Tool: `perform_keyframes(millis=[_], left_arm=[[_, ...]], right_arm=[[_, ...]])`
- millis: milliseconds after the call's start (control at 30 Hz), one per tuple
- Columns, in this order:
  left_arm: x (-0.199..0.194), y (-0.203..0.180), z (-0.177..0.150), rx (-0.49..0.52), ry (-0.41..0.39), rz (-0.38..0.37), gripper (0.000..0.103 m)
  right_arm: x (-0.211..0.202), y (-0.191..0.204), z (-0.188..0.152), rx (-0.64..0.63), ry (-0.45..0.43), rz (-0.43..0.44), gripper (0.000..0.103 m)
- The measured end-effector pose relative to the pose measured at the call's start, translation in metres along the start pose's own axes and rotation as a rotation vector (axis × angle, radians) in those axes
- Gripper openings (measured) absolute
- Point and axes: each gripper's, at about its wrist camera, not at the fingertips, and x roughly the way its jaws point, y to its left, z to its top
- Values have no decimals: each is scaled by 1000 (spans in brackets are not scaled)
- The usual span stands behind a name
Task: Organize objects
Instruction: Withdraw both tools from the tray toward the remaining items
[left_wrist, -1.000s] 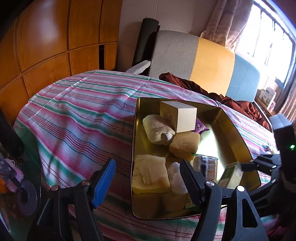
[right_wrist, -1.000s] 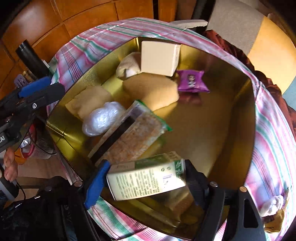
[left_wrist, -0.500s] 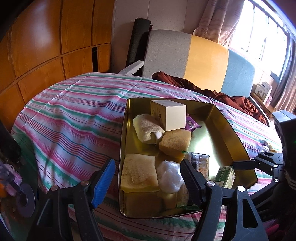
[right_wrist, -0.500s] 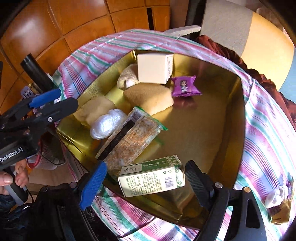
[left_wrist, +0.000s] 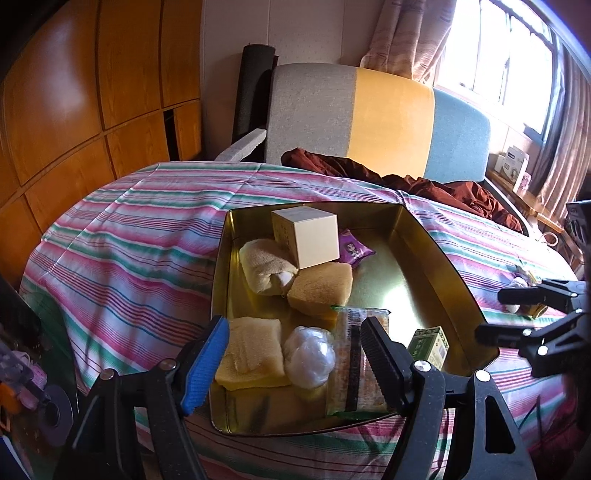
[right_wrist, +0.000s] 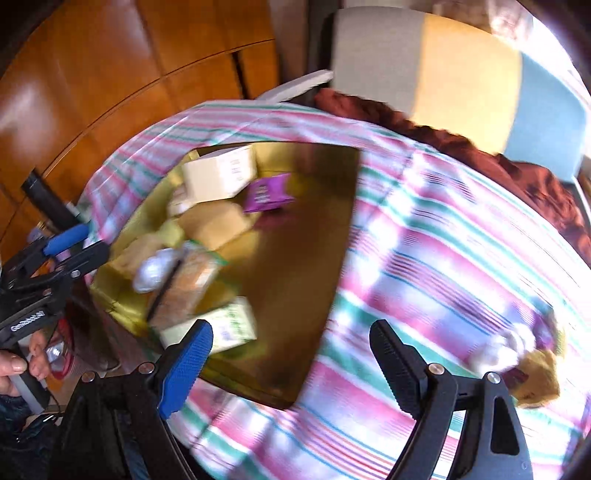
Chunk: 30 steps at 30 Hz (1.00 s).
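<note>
Jaws: both pairs are held apart and empty; the left gripper hovers at the near edge of the gold tray, the right gripper over the striped cloth.
Task thing: the green carton lies in the tray's near right corner, beside the cracker packet.
Next item: a small white and tan bundle lies on the cloth, right of the tray.
Step done well: the swing is best finished before descending, the bundle centred between the jaws.
Change: one second ago the carton was clamped in the right jaws; it is now released, and the right view is blurred by motion rightward.
</note>
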Motion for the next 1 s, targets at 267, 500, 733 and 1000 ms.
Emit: perform_keyframes(millis=[267, 500, 733, 1000], left_arm=[[-2, -28, 8, 68, -12, -30, 75], [1, -69, 17, 162, -15, -86, 75], [3, -128, 28, 269, -22, -173, 75], [23, -216, 29, 365, 42, -316, 75]], right_arm=[[-38, -104, -20, 236, -61, -162, 88], [-76, -205, -52, 496, -157, -350, 88], [-102, -291, -122, 963, -281, -342, 89], [-109, -313, -148, 1134, -326, -269, 89]])
